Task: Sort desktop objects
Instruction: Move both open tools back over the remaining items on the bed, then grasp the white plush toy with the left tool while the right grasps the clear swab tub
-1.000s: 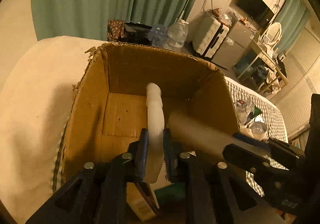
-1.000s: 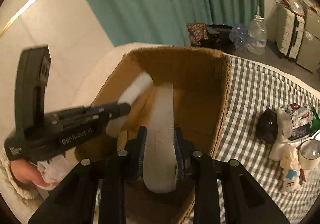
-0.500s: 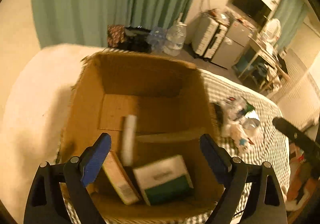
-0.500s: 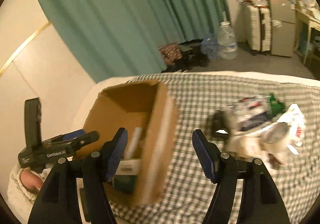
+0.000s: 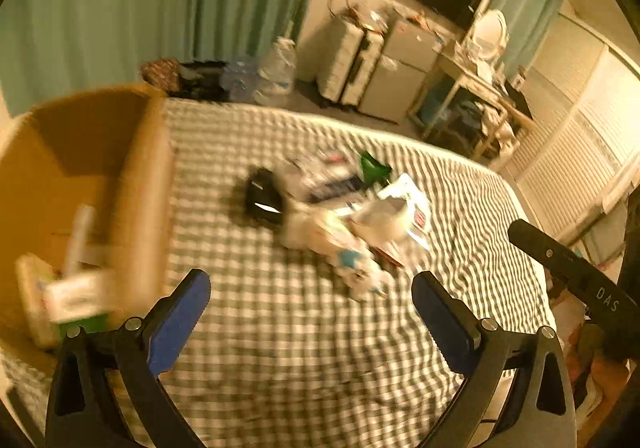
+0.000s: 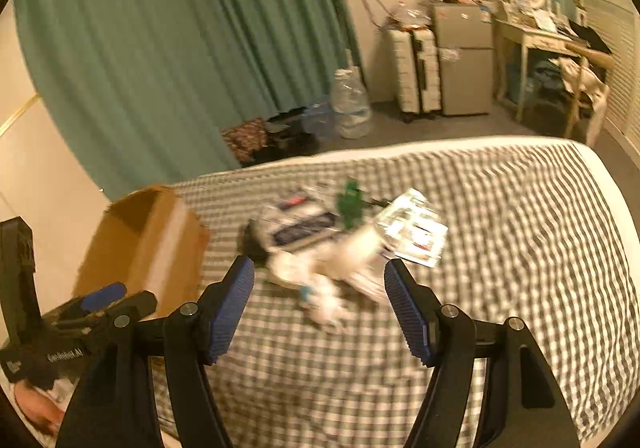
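Observation:
A brown cardboard box (image 5: pixel 148 184) stands at the left on the checked bedcover (image 5: pixel 320 348). In it lie a white tube (image 5: pixel 80 232) and a green-and-white carton (image 5: pixel 76 296). A blurred pile to its right has a black object (image 5: pixel 262 200), a white soft toy (image 5: pixel 340 248), a green item (image 5: pixel 372 168) and a printed packet (image 5: pixel 412 204). My left gripper (image 5: pixel 310 284) hangs above bare cloth before the pile, jaws opening, nothing between them. My right gripper (image 6: pixel 319 272) is open and empty, facing the toy (image 6: pixel 320 268), with the box (image 6: pixel 160 244) to its left.
Beyond the bed's far edge are water bottles (image 6: pixel 350 104), white suitcases (image 6: pixel 414 68), a small fridge (image 6: pixel 464 60) and a cluttered desk (image 6: pixel 552 36). A green curtain (image 6: pixel 180 48) hangs behind. The left gripper's body (image 6: pixel 100 300) shows at lower left in the right wrist view.
Both grippers let go of the white tube and the grey piece over the box and opened. Both then swung right, away from the box, toward the pile on the cloth.

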The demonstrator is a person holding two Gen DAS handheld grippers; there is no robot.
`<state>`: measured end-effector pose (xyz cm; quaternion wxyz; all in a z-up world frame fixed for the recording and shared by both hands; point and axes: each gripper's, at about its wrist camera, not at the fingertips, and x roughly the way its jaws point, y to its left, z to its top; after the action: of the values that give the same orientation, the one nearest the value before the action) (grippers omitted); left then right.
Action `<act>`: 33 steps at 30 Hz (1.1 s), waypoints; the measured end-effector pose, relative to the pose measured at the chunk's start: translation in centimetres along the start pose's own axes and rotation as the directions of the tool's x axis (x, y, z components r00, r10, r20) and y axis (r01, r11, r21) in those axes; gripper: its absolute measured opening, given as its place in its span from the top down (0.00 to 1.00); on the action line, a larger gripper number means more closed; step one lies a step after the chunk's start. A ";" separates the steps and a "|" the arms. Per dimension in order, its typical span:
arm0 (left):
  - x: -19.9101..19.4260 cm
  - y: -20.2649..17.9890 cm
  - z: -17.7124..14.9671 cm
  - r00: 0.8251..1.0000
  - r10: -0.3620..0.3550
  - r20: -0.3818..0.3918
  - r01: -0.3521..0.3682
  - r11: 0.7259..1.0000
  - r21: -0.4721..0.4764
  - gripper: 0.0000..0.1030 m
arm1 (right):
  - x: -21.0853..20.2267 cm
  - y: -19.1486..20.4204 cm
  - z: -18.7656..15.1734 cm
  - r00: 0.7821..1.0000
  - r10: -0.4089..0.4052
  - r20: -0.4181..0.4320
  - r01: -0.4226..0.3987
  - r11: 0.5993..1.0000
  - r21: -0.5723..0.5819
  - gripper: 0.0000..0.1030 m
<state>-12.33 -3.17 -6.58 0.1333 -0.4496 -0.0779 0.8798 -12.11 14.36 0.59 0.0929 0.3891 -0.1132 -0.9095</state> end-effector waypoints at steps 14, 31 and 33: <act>14.8 -4.5 -3.7 0.976 0.031 -0.214 -0.046 0.997 -0.068 0.00 | 6.7 -8.7 -2.8 0.994 0.027 -0.107 -0.016 0.994 0.105 0.34; 12.3 2.1 -3.5 0.986 0.028 -0.164 -0.055 0.985 -0.163 0.49 | 16.1 -4.0 -0.6 0.959 0.168 -0.228 -0.228 0.935 -0.272 0.27; 11.8 3.3 -3.3 0.985 0.029 -0.167 -0.059 0.982 -0.178 0.49 | 17.6 -3.1 -0.9 0.961 0.139 -0.239 -0.212 0.924 -0.317 0.21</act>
<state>-16.74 -2.63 -18.44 0.0779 -0.5324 -0.1368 0.8317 -23.66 12.66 -12.99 0.2516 0.4499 0.0212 -0.8566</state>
